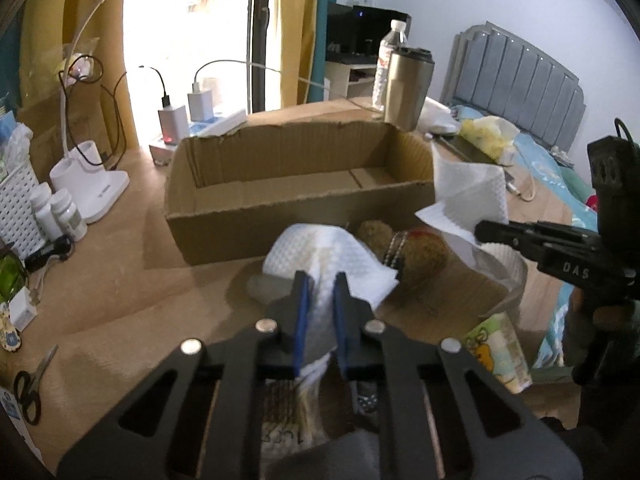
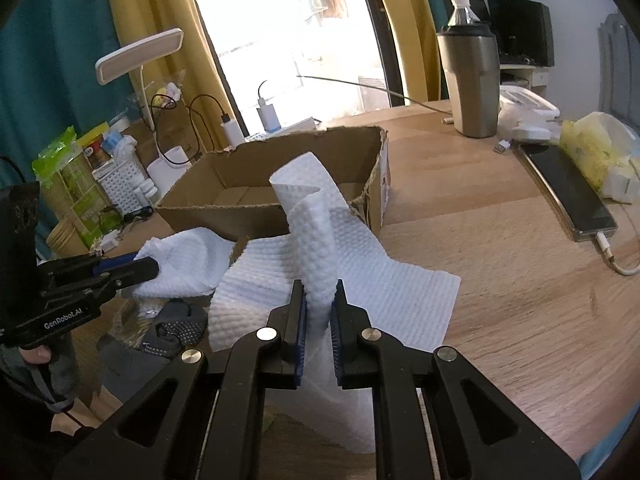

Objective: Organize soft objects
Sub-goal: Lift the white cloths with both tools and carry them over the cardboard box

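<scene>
My left gripper (image 1: 320, 278) is shut on a bunched white embossed paper towel (image 1: 328, 256), held just above the wooden table. Behind the towel lies a brown plush toy (image 1: 420, 256) with a metal chain around it. My right gripper (image 2: 319, 283) is shut on a rolled-up strip of white towel (image 2: 316, 232) that stands upright, with more sheet (image 2: 400, 292) spread on the table. I cannot tell whether both grip the same sheet. An open cardboard box (image 1: 280, 216) sits just behind, with nothing visible inside. From the right wrist view the left gripper (image 2: 148, 266) appears at the left, above dark dotted socks (image 2: 176, 328).
A steel tumbler (image 1: 408, 88) and a water bottle (image 1: 390, 60) stand behind the box. A phone (image 2: 568, 196) on a cable and a yellow tissue bag (image 2: 592, 152) lie at the right. Lamp base (image 1: 100, 192), pill bottles (image 1: 60, 212), scissors (image 1: 28, 392) crowd the left. A tissue pack (image 1: 500, 348) lies near.
</scene>
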The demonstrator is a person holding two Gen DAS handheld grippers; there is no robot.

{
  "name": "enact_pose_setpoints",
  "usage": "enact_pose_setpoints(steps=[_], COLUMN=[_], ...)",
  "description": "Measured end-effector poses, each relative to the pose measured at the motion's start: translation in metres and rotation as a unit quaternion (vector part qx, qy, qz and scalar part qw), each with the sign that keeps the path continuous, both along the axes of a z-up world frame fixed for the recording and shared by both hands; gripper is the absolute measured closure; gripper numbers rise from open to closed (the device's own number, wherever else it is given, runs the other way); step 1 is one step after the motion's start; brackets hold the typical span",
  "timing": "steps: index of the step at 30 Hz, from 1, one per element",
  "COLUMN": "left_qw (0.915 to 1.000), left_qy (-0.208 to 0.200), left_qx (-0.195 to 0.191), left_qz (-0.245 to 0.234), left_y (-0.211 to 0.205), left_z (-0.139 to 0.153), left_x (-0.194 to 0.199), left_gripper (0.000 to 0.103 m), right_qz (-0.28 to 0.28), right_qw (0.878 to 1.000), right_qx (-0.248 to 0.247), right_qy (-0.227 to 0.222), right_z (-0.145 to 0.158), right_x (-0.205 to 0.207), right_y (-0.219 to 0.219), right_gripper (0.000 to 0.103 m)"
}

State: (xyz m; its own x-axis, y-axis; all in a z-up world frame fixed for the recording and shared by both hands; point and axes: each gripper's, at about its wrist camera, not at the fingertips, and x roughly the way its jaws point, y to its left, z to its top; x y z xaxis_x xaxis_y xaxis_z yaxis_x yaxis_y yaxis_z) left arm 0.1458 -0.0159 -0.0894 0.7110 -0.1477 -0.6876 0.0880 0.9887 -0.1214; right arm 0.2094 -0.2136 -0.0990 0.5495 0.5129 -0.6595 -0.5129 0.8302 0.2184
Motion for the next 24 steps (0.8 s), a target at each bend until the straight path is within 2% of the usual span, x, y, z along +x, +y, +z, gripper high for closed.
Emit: enact_pose_setpoints(steps=[16,24], left_qw=[0.9978,0.9968], left_qy=[-0.06,-0.074], left_qx=[-0.029,-0.03], left_qz=[-0.006,0.001], left_y=[0.011,0.021], left_z=[0.05,0.063], left_x=[-0.011,-0.011], left_gripper=[0.091,0.091], right_qz=[-0.002,0.001], right_qw=[0.998,0.997], right_qx=[0.0,0.0], right_qy=[-0.058,-0.074], right_z=[0.043,0.058], right_x=[-0.013,-0.019], right_y=[0.001,0.003], right_gripper=[0.095,0.095])
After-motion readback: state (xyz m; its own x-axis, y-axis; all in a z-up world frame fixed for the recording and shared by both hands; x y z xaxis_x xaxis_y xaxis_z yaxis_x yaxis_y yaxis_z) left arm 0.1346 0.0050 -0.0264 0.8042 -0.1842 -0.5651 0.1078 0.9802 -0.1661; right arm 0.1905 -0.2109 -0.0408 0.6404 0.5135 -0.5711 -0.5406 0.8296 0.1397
